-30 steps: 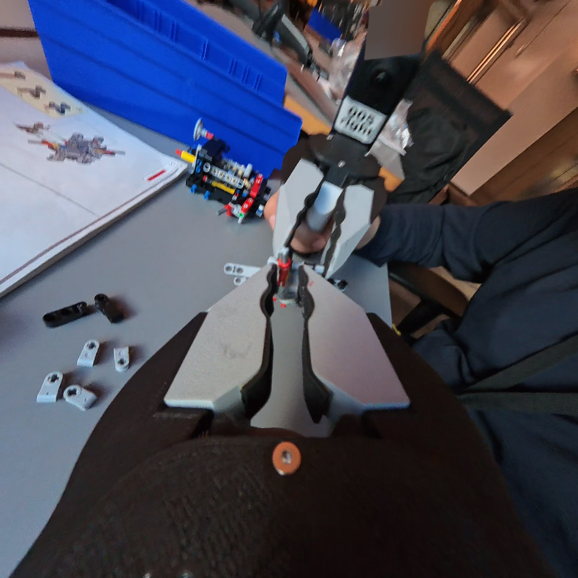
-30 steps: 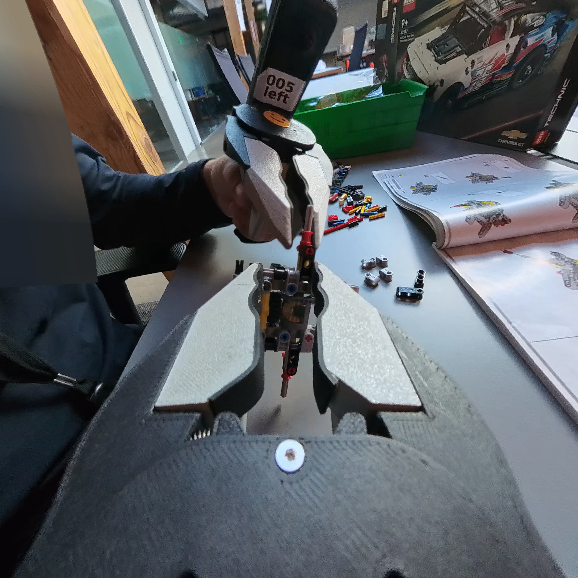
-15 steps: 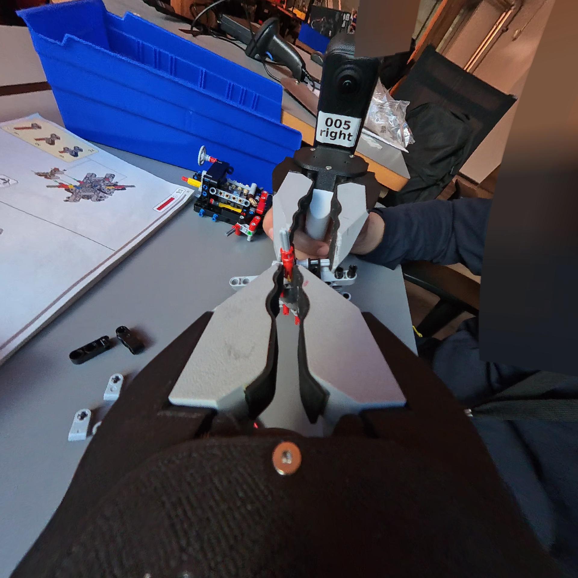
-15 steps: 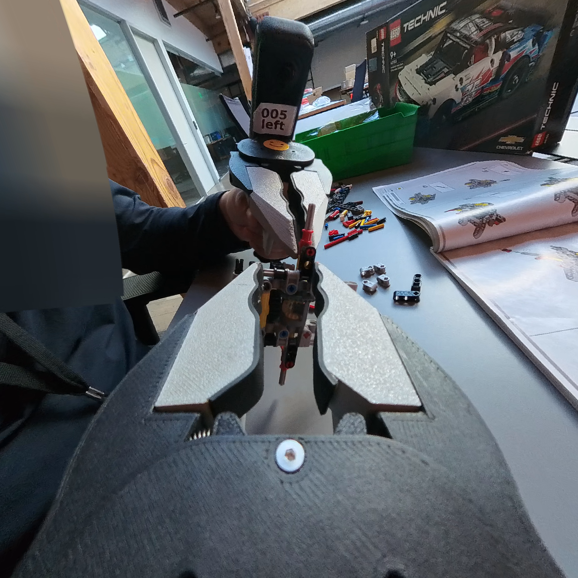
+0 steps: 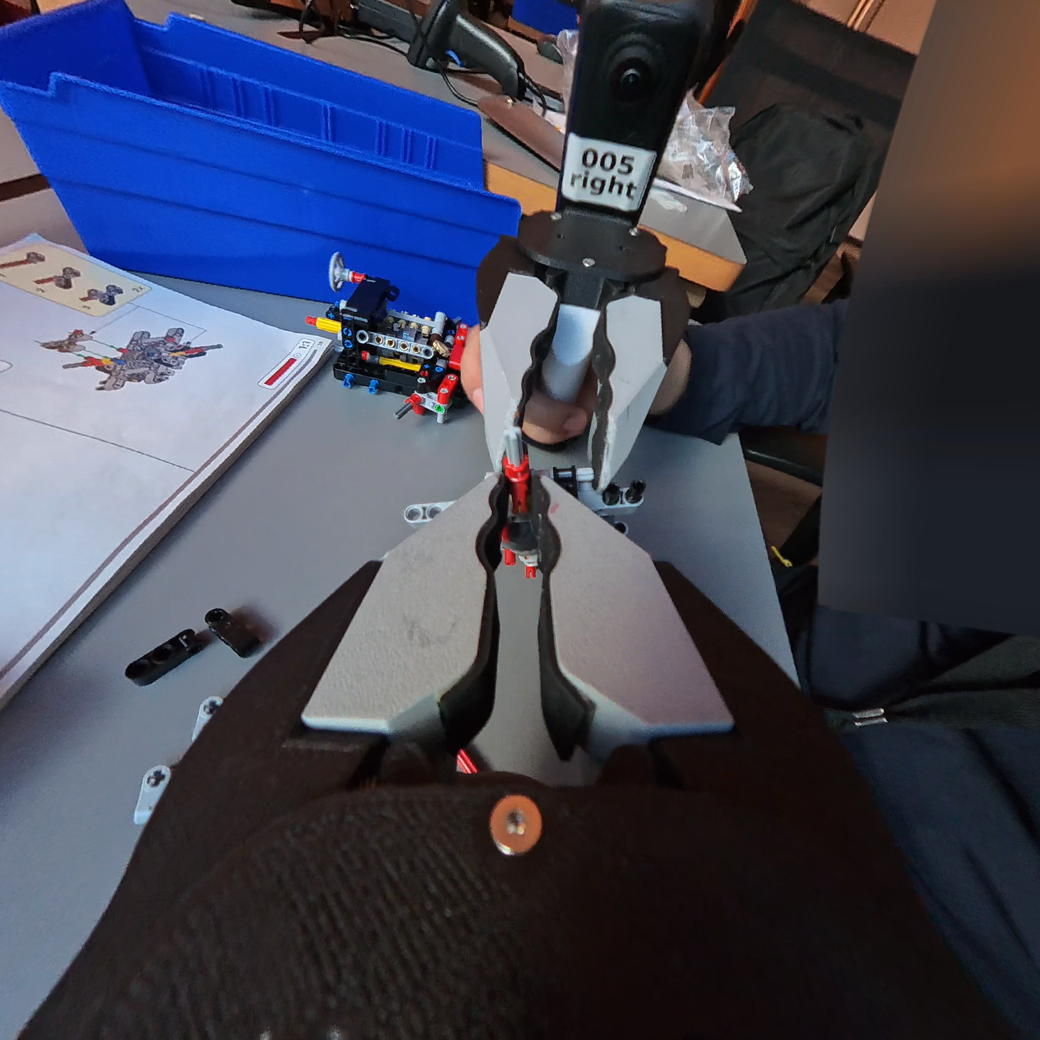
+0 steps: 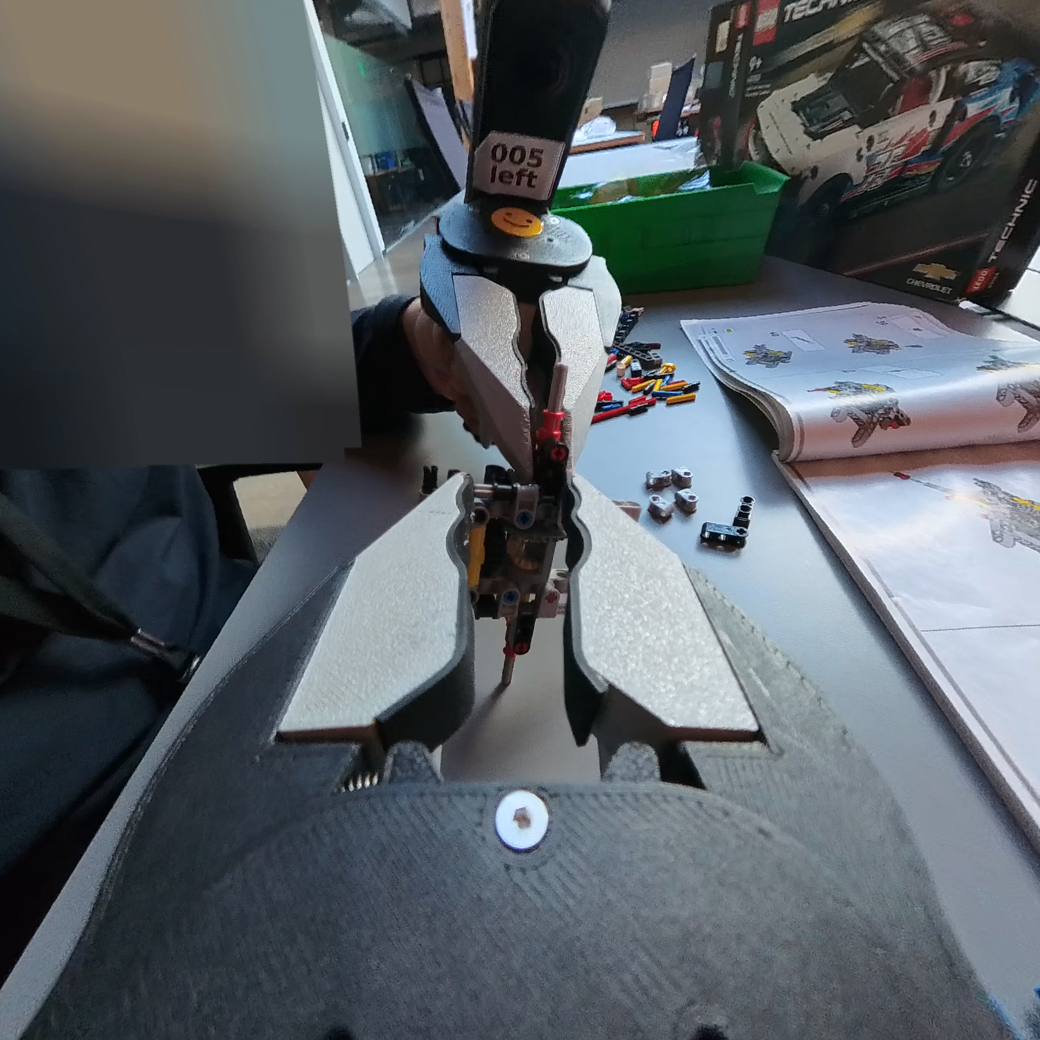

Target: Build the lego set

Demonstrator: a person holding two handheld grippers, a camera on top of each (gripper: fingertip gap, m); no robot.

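The right gripper (image 6: pixel 518 540) hides much of the small brick assembly (image 6: pixel 515 557) its fingers pinch above the surface's (image 6: pixel 760 563) near edge. Left gripper (image 5: pixel 518 506) faces it, fingers pinching the assembly's red-collared axle (image 5: pixel 516 478).

Grey fingers (image 5: pixel 427 613), black mounts, navy sleeve (image 5: pixel 760 366)
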